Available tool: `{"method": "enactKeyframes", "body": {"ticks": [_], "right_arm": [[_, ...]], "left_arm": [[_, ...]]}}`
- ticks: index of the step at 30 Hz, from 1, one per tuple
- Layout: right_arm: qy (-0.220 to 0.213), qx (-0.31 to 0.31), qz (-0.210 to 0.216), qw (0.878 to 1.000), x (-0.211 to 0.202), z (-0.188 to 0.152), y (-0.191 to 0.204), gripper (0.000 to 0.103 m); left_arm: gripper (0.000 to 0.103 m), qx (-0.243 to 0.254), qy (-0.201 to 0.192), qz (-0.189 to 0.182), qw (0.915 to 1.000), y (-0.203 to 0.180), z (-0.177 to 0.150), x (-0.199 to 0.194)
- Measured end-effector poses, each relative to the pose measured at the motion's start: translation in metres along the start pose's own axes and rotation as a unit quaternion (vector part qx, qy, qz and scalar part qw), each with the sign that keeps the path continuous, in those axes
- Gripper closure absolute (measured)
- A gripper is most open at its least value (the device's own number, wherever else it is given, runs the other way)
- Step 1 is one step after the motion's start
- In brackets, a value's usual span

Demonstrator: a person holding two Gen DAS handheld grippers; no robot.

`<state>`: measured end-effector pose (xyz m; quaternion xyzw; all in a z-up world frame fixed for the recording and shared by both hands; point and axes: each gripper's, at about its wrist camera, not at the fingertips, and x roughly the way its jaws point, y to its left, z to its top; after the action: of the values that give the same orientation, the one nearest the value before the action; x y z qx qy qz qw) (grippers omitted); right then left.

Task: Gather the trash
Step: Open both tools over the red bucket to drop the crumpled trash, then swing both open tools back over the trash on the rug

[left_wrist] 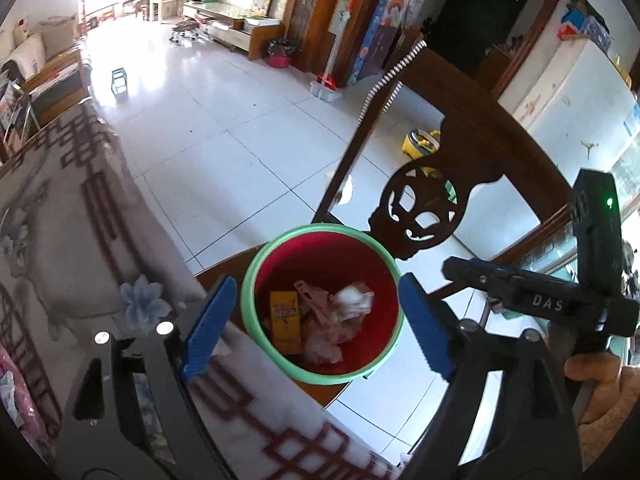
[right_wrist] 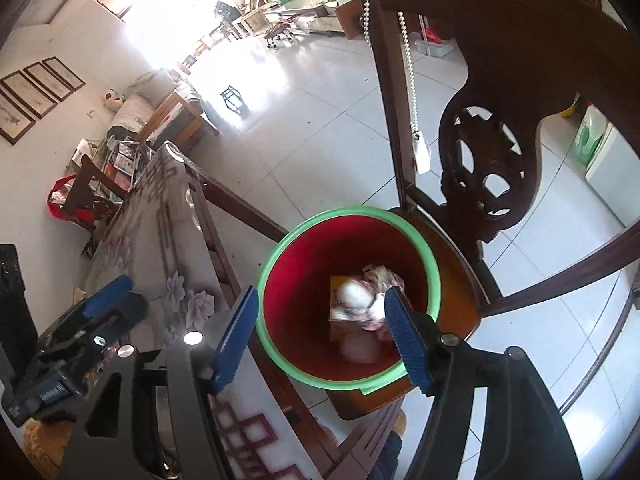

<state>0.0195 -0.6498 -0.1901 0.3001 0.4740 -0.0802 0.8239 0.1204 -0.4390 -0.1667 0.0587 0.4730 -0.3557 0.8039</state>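
Observation:
A red bin with a green rim (left_wrist: 256,268) stands on a wooden chair seat beside the table; it also shows in the right wrist view (right_wrist: 276,256). Inside lie a yellow box (left_wrist: 285,320), pink wrappers (left_wrist: 320,336) and a crumpled white tissue (left_wrist: 352,300). My left gripper (left_wrist: 316,322) is open and empty above the bin. My right gripper (right_wrist: 320,336) is open over the bin, and a blurred white paper ball (right_wrist: 356,296) is in the air between its fingers, inside the bin's mouth. The right gripper also shows at the right of the left wrist view (left_wrist: 536,300).
The table with a flowered cloth (left_wrist: 60,208) lies to the left of the bin. The carved dark chair back (left_wrist: 436,200) rises right behind the bin. A beaded cord (right_wrist: 410,60) hangs by the chair. White tiled floor (left_wrist: 224,120) stretches beyond.

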Motion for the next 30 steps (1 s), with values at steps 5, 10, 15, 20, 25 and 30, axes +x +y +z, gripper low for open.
{"method": "enactKeyframes", "body": {"ticks": [5,10,15,20,25,30], "right_arm": [[-0.005,-0.015,0.001,1.0,-0.01,-0.007,0.016,0.039],[0.004,-0.037,0.011,0.999,-0.011,-0.022,0.046,0.039],[0.016,-0.07,0.024,0.997,-0.01,-0.04,0.084,0.039],[0.023,-0.106,0.035,0.993,-0.008,-0.058,0.124,0.033],[0.039,-0.138,0.043,0.989,0.0,-0.082,0.166,0.033],[0.054,-0.184,0.045,0.98,0.009,-0.111,0.211,0.033]], "left_arm": [[0.022,-0.028,-0.041,0.028,0.9984,0.026,-0.014,-0.049],[0.022,-0.07,-0.069,0.06,0.9934,0.053,-0.038,-0.095],[0.022,-0.108,-0.089,0.081,0.9869,0.079,-0.067,-0.135],[0.022,-0.141,-0.1,0.095,0.9804,0.106,-0.096,-0.164],[0.022,-0.162,-0.107,0.102,0.9756,0.131,-0.121,-0.189],[0.022,-0.179,-0.118,0.119,0.9695,0.163,-0.146,-0.216]]}}
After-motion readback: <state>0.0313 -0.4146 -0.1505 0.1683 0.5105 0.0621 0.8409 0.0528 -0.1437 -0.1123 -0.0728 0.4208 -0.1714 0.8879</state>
